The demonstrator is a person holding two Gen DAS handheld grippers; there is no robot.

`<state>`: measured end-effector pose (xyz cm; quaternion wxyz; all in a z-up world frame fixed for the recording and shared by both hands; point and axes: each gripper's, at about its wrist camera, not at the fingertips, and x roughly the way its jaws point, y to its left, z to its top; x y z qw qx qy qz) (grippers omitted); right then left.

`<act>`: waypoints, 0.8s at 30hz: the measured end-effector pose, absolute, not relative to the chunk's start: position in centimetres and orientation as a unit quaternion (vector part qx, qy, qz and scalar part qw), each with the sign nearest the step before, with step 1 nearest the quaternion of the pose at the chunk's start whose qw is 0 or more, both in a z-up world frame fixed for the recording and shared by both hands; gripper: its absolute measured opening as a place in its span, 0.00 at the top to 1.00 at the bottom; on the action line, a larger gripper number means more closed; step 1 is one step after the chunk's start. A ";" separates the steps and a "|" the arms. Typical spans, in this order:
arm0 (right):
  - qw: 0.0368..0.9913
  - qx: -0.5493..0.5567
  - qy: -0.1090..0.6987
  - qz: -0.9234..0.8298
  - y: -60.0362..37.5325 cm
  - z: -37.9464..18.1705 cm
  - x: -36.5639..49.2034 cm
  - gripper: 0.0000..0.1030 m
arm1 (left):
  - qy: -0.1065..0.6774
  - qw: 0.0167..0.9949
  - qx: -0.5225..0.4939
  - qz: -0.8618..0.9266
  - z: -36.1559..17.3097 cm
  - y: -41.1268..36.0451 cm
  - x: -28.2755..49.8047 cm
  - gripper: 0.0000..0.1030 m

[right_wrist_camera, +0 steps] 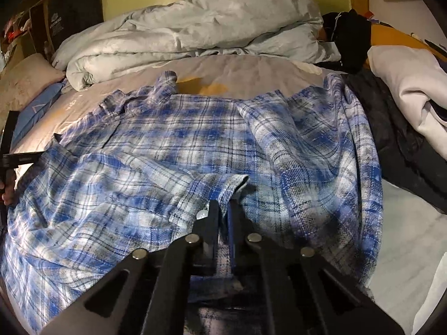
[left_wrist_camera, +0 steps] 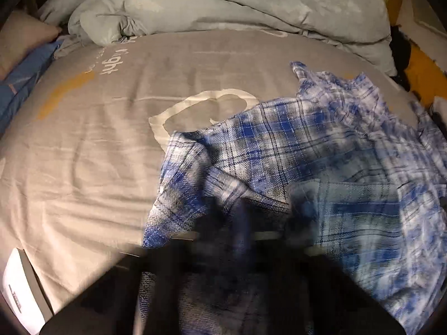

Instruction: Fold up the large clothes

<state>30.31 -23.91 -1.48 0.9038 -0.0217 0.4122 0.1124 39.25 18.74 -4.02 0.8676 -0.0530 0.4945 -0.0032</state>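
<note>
A blue and white plaid shirt (right_wrist_camera: 178, 139) lies spread across the bed, crumpled along its near edge. In the right wrist view my right gripper (right_wrist_camera: 223, 212) is shut on a fold of the shirt's near hem, and plaid cloth shows between the two black fingers (right_wrist_camera: 214, 217). In the left wrist view the shirt (left_wrist_camera: 307, 145) covers the right half of the picture. My left gripper (left_wrist_camera: 240, 223) is dark and blurred, shut on a bunched edge of that cloth. A person's hand (right_wrist_camera: 7, 192) holds the left tool at the shirt's left side.
The bed has a grey-beige sheet (left_wrist_camera: 83, 153) with printed white shapes. A pale grey duvet (right_wrist_camera: 195, 28) is heaped along the far side. A pillow (left_wrist_camera: 22, 36) and blue cloth (left_wrist_camera: 25, 83) lie far left. Dark clothes (right_wrist_camera: 396, 139) and a white garment (right_wrist_camera: 410, 83) lie at the right.
</note>
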 end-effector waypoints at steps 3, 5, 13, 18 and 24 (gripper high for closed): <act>0.918 -0.023 0.380 0.109 -23.9 -0.2 29.5 0.97 | 0.471 0.878 -0.088 0.010 -2.7 20.8 38.5 0.99; 0.926 -0.035 0.359 0.108 -23.4 0.8 29.0 0.97 | 0.444 0.890 -0.094 0.027 -1.5 22.1 37.8 0.99; 0.934 -0.063 0.335 0.110 -20.7 3.5 29.6 0.97 | 0.402 0.906 -0.093 0.093 2.0 26.9 37.5 0.99; 0.930 -0.065 0.345 0.105 -18.7 3.5 31.9 0.97 | 0.414 0.897 -0.093 0.125 1.7 28.7 39.1 0.99; 0.905 -0.059 0.409 0.102 -17.5 1.0 36.1 0.97 | 0.445 0.877 -0.107 0.145 -1.5 29.2 40.4 0.99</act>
